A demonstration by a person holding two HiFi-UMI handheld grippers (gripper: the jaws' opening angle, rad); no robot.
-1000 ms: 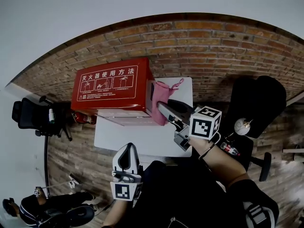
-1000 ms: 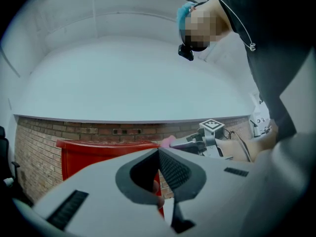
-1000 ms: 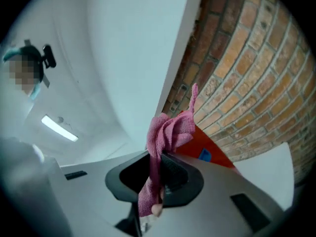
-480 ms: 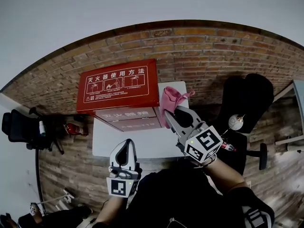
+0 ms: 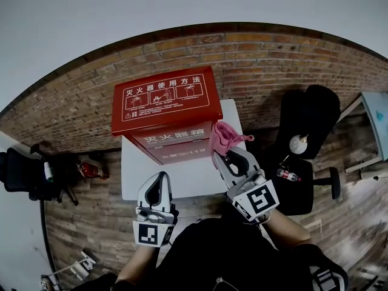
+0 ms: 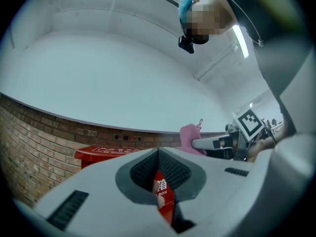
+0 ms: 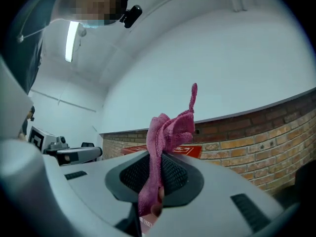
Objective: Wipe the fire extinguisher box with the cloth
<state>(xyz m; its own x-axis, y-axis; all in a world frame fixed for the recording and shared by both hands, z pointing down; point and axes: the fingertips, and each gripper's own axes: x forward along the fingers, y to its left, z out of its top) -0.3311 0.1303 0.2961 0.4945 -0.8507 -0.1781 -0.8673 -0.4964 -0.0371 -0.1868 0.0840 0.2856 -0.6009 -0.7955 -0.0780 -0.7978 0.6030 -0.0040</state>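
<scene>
The right gripper clamps the cloth beside the fire extinguisher box at the desk far edge; the left gripper has its jaws together, empty; wiping looks unfinished

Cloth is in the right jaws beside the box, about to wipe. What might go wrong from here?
1. The cloth is pinched as a bunched strip in the right gripper; rubbing may pull it out.
2. The box stands at the left edge of the table, and the left gripper is off it; a sideways push might shift it.
</scene>
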